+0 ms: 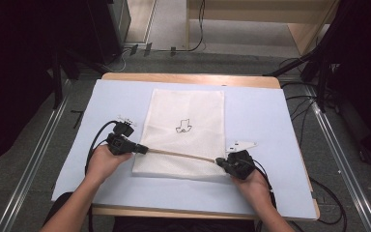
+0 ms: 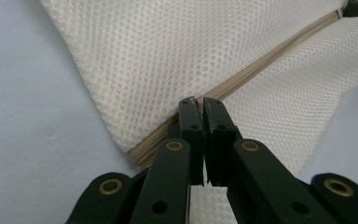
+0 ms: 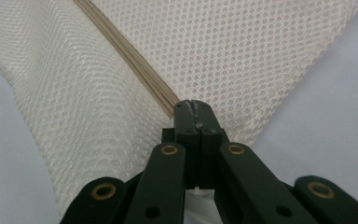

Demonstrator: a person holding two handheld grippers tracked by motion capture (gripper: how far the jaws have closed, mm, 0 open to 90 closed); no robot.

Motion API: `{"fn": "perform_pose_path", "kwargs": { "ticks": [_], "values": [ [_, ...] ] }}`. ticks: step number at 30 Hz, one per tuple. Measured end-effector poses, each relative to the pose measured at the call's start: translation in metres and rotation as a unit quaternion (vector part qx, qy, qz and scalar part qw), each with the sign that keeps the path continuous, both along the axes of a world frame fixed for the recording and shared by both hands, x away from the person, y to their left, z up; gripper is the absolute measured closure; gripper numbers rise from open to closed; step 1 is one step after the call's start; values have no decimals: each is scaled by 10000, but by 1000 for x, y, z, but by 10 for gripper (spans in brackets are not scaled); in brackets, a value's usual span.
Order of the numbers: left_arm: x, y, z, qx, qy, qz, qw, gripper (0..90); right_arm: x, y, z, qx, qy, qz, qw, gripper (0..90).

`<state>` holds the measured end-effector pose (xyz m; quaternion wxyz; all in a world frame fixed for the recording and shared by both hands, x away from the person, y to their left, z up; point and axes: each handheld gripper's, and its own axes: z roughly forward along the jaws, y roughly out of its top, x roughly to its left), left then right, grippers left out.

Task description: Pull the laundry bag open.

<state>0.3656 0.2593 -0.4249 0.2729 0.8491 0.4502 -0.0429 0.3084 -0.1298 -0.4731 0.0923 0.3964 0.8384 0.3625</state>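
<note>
Centrally, a pale blue table cover [image 1: 265, 121] carries a white mesh bag [image 1: 186, 116] at mid-frame, printed with a small black figure [image 1: 183, 126]. Along the bag's lower edge a tan zipper band [image 1: 181, 154] runs taut. Left gripper [image 1: 142, 149] clamps its left end; right gripper [image 1: 221, 161] clamps its right end.

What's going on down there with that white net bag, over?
Left gripper and right gripper both shut on the mesh bag's tan zipper edge, lifted taut between them. Bag's far part flat on the table. Nothing in the way.
</note>
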Motion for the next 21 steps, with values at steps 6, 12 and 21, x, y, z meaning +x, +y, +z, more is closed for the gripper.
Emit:
{"fn": "perform_pose_path", "kwargs": {
  "ticks": [6,12,21],
  "values": [
    [0,2,1,-30,22,46,10000,890,0,0,0,5,13,-13,10000,900],
    [1,8,1,-248,125,154,9995,891,0,0,0,6,3,2,10000,900],
    [0,12,1,-189,101,218,9995,891,0,1,0,-21,-5,21,10000,900]
  ]
}}
